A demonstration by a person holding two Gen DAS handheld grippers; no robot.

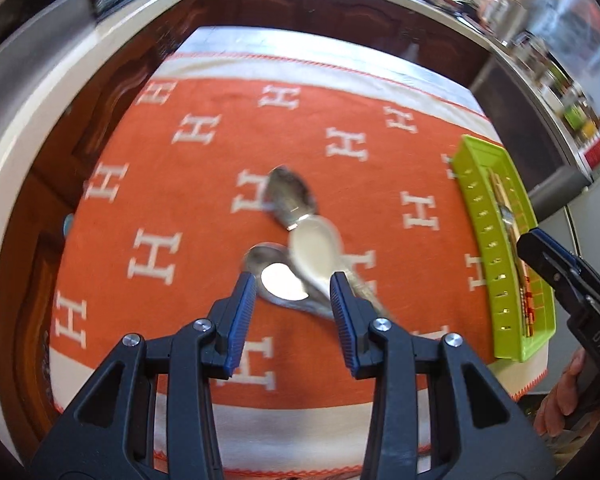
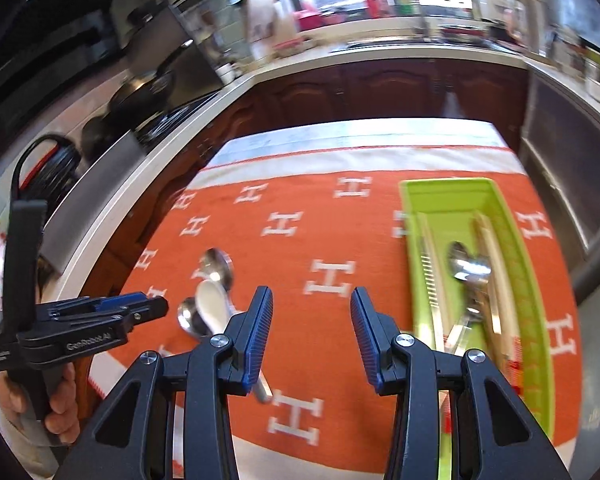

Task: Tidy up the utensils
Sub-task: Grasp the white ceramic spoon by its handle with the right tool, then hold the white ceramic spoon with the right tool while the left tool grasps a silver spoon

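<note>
So there's a little heap of three spoons in the middle of the orange cloth (image 1: 204,208) on the tabletop: a white spoon (image 1: 315,246) lying across two metal ones, the far metal spoon (image 1: 290,194) past its tip and the near metal spoon (image 1: 278,280) tucked under its left side. In the left wrist view the white spoon's bowl points up and away and its handle runs back down to the right, so its long axis sits on a diagonal, handle end nearest the right finger. The left hand-held gripper (image 1: 293,307) hangs just over the near bowls, jaws spread, nothing between them. My take: go for the white one first since it's on top, pinch across the handle rather than the slippery bowl, and turn the wrist so the jaws cross that diagonal. The green tray (image 2: 416,240) is well off to the right, already holding some cutlery (image 2: 470,276) lengthwise. The right hand-held gripper (image 2: 311,328) is spread and empty too, between heap and tray. Frames are a bit smeared, so handle details are hazy.
</note>
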